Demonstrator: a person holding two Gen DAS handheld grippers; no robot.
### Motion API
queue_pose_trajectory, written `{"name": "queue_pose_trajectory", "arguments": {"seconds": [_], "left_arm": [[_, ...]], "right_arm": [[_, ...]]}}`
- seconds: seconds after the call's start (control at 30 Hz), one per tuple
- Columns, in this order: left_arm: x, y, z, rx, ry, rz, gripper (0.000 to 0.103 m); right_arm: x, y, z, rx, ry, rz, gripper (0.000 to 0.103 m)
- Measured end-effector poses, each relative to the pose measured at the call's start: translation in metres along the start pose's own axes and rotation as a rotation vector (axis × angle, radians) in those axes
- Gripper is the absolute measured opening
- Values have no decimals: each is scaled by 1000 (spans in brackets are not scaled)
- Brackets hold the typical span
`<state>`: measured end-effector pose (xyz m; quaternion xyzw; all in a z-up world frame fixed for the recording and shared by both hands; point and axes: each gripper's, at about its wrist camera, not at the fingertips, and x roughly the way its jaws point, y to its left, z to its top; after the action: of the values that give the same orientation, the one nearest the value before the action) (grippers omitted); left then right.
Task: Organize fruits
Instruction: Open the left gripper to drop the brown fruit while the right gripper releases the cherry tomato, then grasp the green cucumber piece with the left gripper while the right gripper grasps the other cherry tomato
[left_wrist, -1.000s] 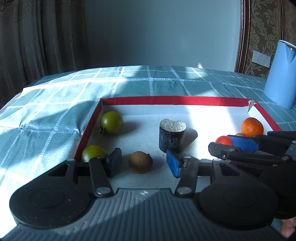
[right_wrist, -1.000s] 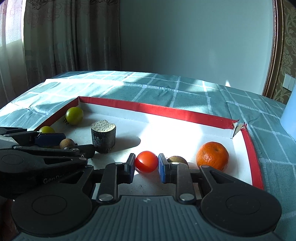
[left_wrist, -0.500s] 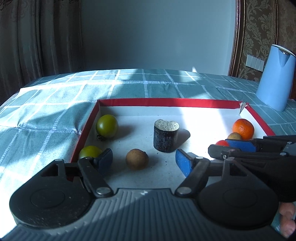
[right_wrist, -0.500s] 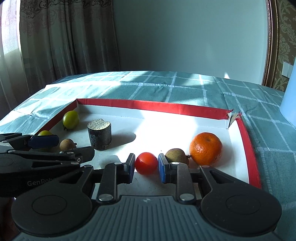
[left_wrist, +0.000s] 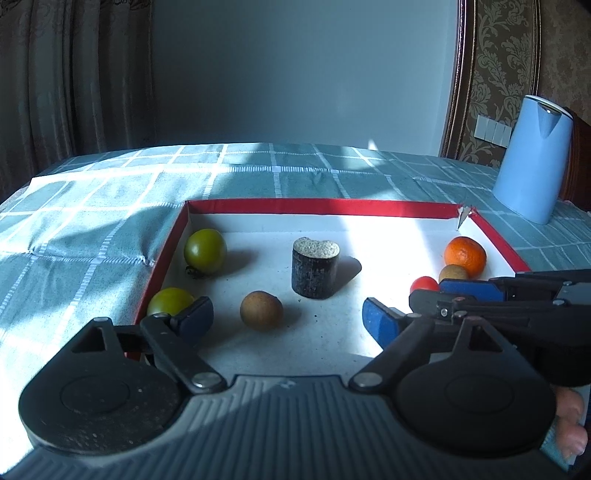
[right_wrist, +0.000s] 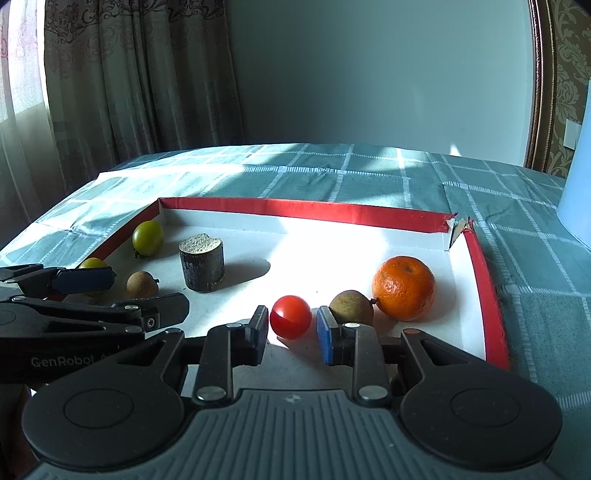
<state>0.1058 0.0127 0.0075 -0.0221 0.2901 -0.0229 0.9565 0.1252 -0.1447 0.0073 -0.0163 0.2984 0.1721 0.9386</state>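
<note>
Since a second ago, left gripper (left_wrist: 288, 317) fingers have been spreading, releasing the brown fruit (left_wrist: 261, 309), now lying free near the dark stump (left_wrist: 315, 268). Right gripper (right_wrist: 291, 328) fingers are flanking the red tomato (right_wrist: 290, 316), gaps showing, right of that stump.

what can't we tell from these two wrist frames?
- Left wrist view: the small red tomato is half hidden behind the right gripper.
- Right wrist view: the lower yellow-green round fruit is mostly covered by the left gripper's blue pad; the pale blue kettle is cut off by the right edge.
- Whether the right gripper's pads press the tomato: unclear.
</note>
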Motion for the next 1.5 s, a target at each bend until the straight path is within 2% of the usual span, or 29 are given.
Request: {"name": "queue_pose_trajectory", "arguments": {"seconds": [0.2,0.3,0.37,0.43,0.5,0.53,0.6,0.7,0.87,1.1,1.2,1.23,1.33,1.5], "left_arm": [[-11,1,-5,-8,-17,-24,91],[-18,5,-7,-26,-15,-55,93],[-23,7,-10,-31,-20,-76,96],[-30,7,-16,-22,-25,-94,99],[-39,4,-24,5,-46,-72,103],[-44,1,-28,27,-74,-40,103],[-52,0,-33,49,-98,-26,103],[-57,5,-36,26,-91,-48,103],[-61,12,-38,-8,-86,-42,103],[-64,16,-40,-24,-83,-37,103],[-67,17,-42,-23,-82,-44,103],[-68,17,-43,-22,-82,-47,103],[-69,15,-45,-12,-81,-50,103],[-70,11,-47,10,-80,-48,103]], "right_arm": [[-10,-2,-4,14,-15,10,35],[-18,-4,-7,24,-43,-2,52],[-29,-6,-10,32,-85,-20,73],[-40,-7,-12,29,-116,-26,76],[-51,-8,-16,27,-137,-14,76],[-55,-9,-17,28,-143,-10,76],[-63,-11,-21,36,-148,-4,76],[-73,-13,-30,43,-137,37,76],[-95,-8,-52,-5,-161,63,76],[-93,7,-67,-83,-101,98,76],[-86,12,-67,-105,-64,100,65],[-83,12,-67,-104,-44,104,57],[-73,12,-66,-86,5,120,45],[-70,14,-65,-86,5,131,39]]}}
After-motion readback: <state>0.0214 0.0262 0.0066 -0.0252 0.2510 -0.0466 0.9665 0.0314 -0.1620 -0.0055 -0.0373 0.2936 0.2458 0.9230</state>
